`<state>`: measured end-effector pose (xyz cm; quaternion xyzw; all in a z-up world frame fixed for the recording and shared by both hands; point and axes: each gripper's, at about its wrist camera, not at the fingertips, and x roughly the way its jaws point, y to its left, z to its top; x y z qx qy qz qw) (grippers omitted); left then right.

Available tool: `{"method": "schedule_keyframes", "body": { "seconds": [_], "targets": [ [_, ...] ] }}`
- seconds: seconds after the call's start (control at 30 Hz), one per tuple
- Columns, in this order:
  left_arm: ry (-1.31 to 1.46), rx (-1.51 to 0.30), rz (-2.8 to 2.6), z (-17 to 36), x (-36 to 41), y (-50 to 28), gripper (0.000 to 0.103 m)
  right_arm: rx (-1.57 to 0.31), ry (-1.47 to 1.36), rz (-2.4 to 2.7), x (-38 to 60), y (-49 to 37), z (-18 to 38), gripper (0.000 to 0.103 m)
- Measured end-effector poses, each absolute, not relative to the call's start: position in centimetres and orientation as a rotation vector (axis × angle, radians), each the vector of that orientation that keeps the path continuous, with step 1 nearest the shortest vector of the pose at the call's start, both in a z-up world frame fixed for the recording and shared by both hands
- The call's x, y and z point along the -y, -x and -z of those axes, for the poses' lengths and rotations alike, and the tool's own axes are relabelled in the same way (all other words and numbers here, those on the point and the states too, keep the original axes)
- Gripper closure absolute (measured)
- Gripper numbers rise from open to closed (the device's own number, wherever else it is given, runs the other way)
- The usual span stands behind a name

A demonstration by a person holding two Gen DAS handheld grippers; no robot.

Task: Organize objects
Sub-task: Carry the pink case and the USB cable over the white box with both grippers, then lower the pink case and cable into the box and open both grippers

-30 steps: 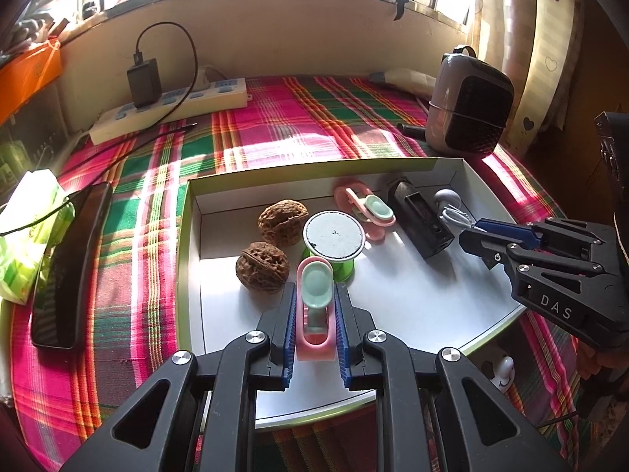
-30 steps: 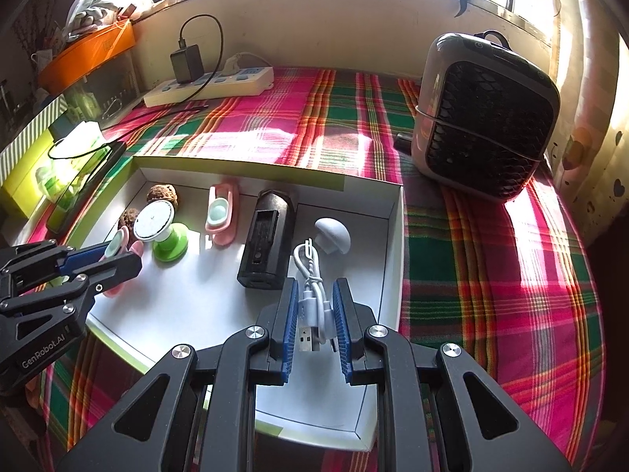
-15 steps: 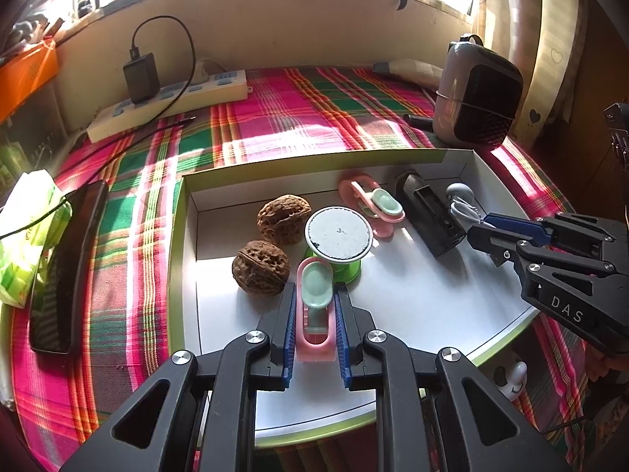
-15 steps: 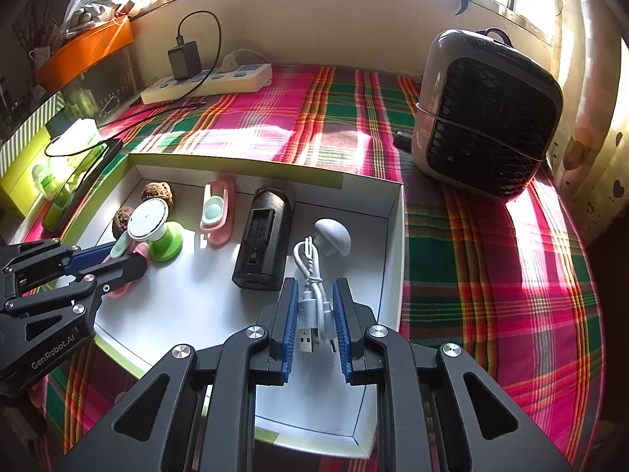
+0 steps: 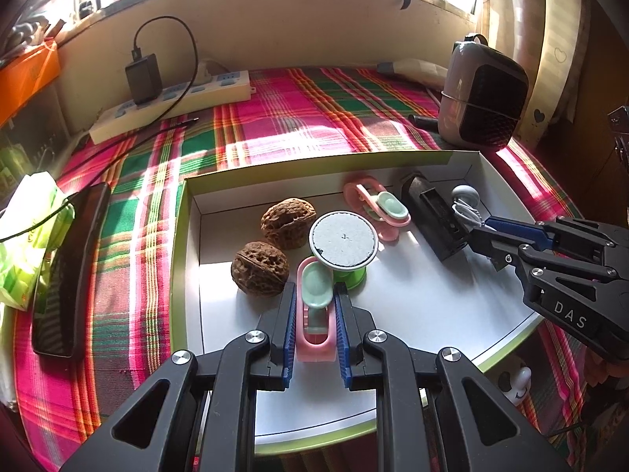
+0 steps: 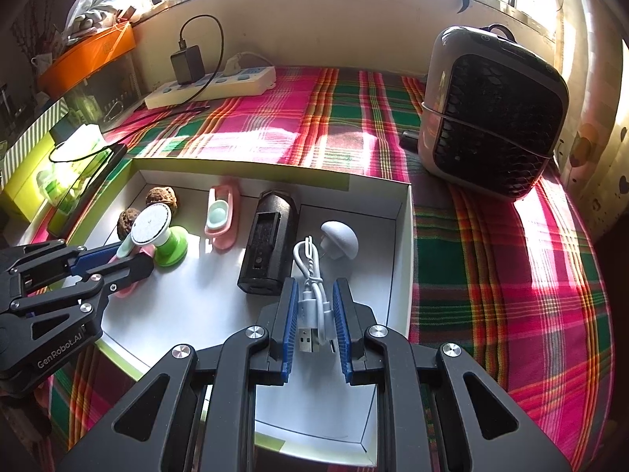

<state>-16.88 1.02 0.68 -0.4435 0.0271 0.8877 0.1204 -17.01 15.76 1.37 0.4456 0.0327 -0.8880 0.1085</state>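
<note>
Little has changed over the last second: both hands hold station, only the left view drifting slightly. The left gripper (image 5: 314,316) stays clenched on the near pink clip (image 5: 313,314), which lies on the floor of the white box (image 5: 412,314) beside the green-based round disc (image 5: 343,240) and two walnuts (image 5: 259,268). The right gripper (image 6: 313,316) stays clamped on the coiled white USB cable (image 6: 310,295), next to the black block (image 6: 267,244) and a white mushroom-shaped piece (image 6: 341,239). I read it as a pause with both items gripped, not yet lifted or released.

The box sits on a pink-and-green plaid cloth (image 6: 491,275). Behind: a small fan heater (image 6: 491,118), a power strip (image 5: 173,102) with a charger, and sunlit windows.
</note>
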Motion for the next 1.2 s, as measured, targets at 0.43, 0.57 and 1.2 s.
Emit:
{"method": "schedule_keyframes", "body": {
  "seconds": [0.43,0.57,1.2],
  "targets": [
    [1.292,-0.069,-2.581,-0.6,-1.1,16.9,0.080,-0.082,-1.304,2.621,-16.0,16.9,-1.5,0.084],
    [1.293,-0.065,-2.580,-0.6,-1.1,16.8,0.079,-0.082,-1.303,2.622,-16.0,16.9,-1.5,0.084],
    [1.266,-0.054,-2.598,-1.4,-1.0,14.9,0.074,-0.052,-1.271,2.628,-15.6,15.5,-2.2,0.078]
  ]
}}
